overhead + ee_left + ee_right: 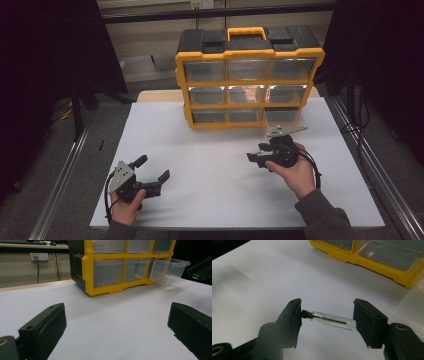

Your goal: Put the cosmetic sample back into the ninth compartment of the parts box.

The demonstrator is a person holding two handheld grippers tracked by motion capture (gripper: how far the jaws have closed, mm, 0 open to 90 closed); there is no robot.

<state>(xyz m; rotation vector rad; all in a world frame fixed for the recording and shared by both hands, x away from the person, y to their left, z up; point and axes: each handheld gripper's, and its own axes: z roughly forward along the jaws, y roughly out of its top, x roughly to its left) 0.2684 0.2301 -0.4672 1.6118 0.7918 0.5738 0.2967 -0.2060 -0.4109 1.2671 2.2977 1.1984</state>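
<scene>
Vial point(334, 320) was clamped end to end by right gripper point(327, 320); open drawer point(282, 119) sat just ahead. Best kept level and eased in slowly, since an endwise hold slips easily. Left gripper point(151, 169) was open, empty.

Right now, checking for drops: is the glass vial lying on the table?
No, the glass vial is clamped end to end in the right gripper.

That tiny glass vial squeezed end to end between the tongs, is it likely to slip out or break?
The vial looks like thin clear glass, so it is probably fragile under a hard squeeze. The right tongs grip it lengthwise, by its black cap and its base, a small contact that may let it pivot or slip. Being a smooth cylinder, it would likely roll if dropped on the white table.
</scene>
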